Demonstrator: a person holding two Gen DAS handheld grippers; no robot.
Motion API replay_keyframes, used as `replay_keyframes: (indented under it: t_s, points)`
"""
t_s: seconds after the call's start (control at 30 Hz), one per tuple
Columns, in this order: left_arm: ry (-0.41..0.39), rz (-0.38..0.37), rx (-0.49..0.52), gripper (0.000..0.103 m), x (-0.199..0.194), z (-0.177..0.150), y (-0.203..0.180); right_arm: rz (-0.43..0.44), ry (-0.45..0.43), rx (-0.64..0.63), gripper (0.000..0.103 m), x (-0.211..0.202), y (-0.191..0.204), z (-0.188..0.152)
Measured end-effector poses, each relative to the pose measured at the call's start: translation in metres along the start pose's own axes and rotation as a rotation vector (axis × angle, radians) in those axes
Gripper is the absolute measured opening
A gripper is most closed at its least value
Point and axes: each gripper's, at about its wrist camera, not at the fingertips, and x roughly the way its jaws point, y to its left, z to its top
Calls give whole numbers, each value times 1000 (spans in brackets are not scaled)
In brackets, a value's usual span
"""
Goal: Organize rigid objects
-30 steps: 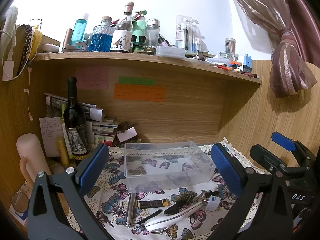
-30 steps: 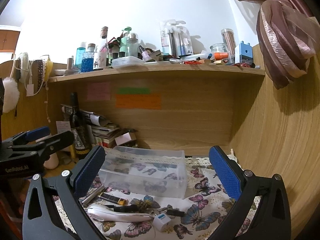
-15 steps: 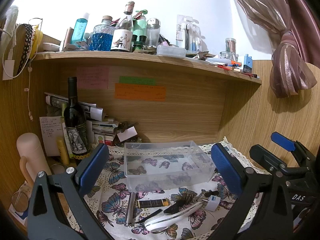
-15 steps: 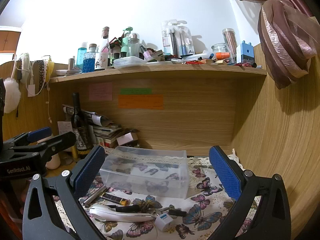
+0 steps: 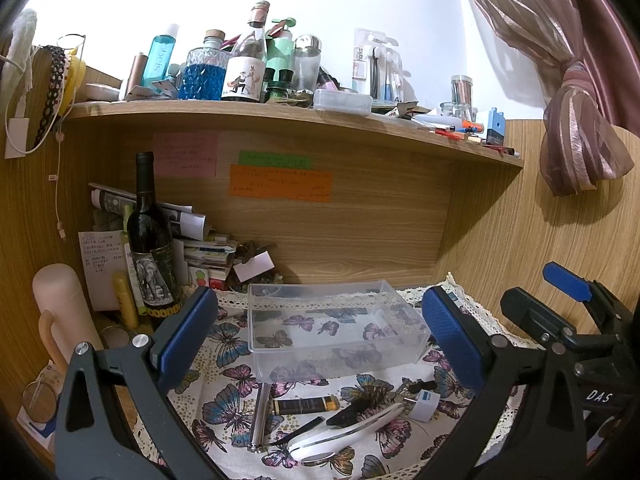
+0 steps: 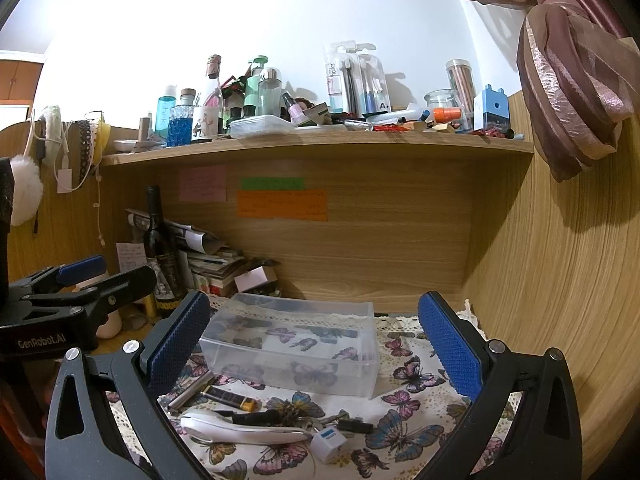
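wooden desk [image 5: 120, 396]; butterfly cloth [image 5: 224, 396] on it, wine bottle [image 5: 150, 240] beside.

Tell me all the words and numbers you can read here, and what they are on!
"GenRobot.AI": on the left gripper's body.
"DAS": on the right gripper's body.
"A+": on the toothbrush pack on the shelf.
"harks", the start cut off: on the toothbrush pack's card.
Pink note, green note, orange note, white paper sheet, teal bottle and wine bottle label: too small or blurred to read.
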Motion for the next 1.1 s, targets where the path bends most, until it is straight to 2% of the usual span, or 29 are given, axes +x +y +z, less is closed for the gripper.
replay_keyframes:
  t_s: [0.53, 0.77, 0.9, 1.07, 1.1]
  points:
    - [14, -7, -3, 103, -1, -5, 0, -14, 18, 2, 103, 3, 1, -1]
    - [52, -5, -3, 103, 8, -7, 7, -11, 97, 41, 103, 21, -7, -13]
    - [105, -2, -12, 103, 21, -13, 16, -7, 162, 67, 103, 34, -15, -24]
    - [155, 81, 24, 102, 32, -32, 30, -21, 175, 75, 103, 37, -24, -42]
    - [166, 91, 24, 98, 33, -35, 35, -31, 186, 69, 103, 38, -25, -46]
